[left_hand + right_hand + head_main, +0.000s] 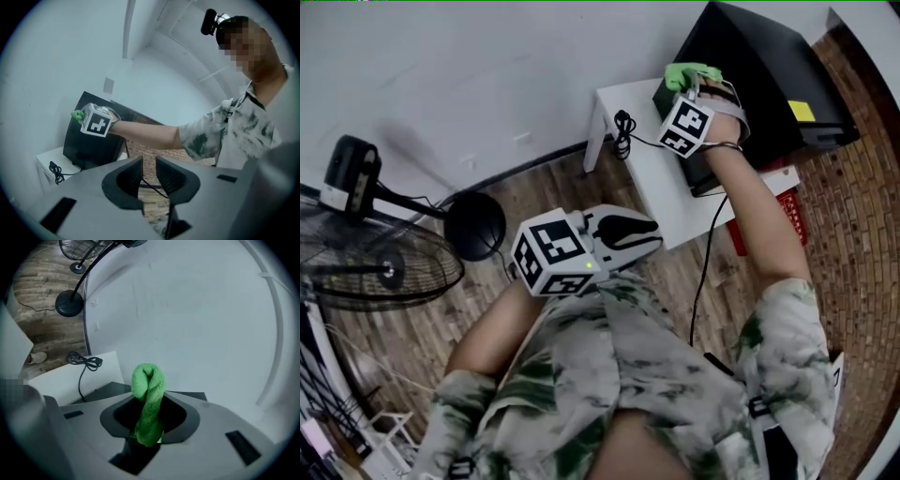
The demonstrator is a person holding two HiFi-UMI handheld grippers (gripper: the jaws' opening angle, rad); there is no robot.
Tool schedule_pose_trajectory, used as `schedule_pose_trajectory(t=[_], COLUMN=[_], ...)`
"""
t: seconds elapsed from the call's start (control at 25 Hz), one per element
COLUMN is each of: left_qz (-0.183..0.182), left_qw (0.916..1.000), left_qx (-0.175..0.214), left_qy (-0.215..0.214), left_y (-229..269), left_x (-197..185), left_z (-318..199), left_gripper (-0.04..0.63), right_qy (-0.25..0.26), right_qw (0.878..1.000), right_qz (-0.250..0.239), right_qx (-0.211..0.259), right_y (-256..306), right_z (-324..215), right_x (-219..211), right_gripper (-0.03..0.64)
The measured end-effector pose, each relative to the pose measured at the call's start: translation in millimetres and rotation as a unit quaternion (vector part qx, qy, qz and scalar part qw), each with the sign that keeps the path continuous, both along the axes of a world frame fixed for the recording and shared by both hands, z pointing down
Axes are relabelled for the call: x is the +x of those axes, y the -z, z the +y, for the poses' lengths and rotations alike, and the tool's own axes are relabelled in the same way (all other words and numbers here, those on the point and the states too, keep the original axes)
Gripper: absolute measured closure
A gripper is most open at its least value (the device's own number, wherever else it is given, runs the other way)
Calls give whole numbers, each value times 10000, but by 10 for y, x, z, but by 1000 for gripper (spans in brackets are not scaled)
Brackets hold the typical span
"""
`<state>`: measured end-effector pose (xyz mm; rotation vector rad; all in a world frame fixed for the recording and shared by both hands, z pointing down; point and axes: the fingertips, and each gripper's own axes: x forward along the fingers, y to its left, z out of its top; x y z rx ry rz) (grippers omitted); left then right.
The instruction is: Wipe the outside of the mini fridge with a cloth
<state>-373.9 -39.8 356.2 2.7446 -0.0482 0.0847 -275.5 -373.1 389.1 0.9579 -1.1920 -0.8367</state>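
Right gripper view: the right tool (149, 426) grips a green cloth (149, 385).

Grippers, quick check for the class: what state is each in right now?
Left gripper: jaws open by a narrow gap, nothing between them.
Right gripper: jaws shut on the green cloth.
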Motion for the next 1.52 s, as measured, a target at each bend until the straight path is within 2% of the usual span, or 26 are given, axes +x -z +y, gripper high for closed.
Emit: schedule_pose_trajectory(t=[0.32, 0.56, 0.88, 1.52], left_qz=[80, 61, 2, -261], left_qw=[9999, 9998, 9996, 9971], left_qx=[114, 75, -70, -509], left_qy=[36, 163, 288, 498], left_y=[87, 112, -1, -319], left_x=[-12, -59, -129, -83], left_z=[123, 112, -17, -346], left_gripper=[511, 512, 511, 511], right_qy=[68, -143, -430, -589], right_qw=[9969, 9953, 9955, 9957], right_qz=[310, 546, 763, 217], right_qx=[726, 784, 357, -684], right_y=[1012, 1166, 521, -1120], right_z=[-197, -495, -687, -846], right_x=[-65, 64, 308, 406], right_gripper=[495, 495, 495, 495])
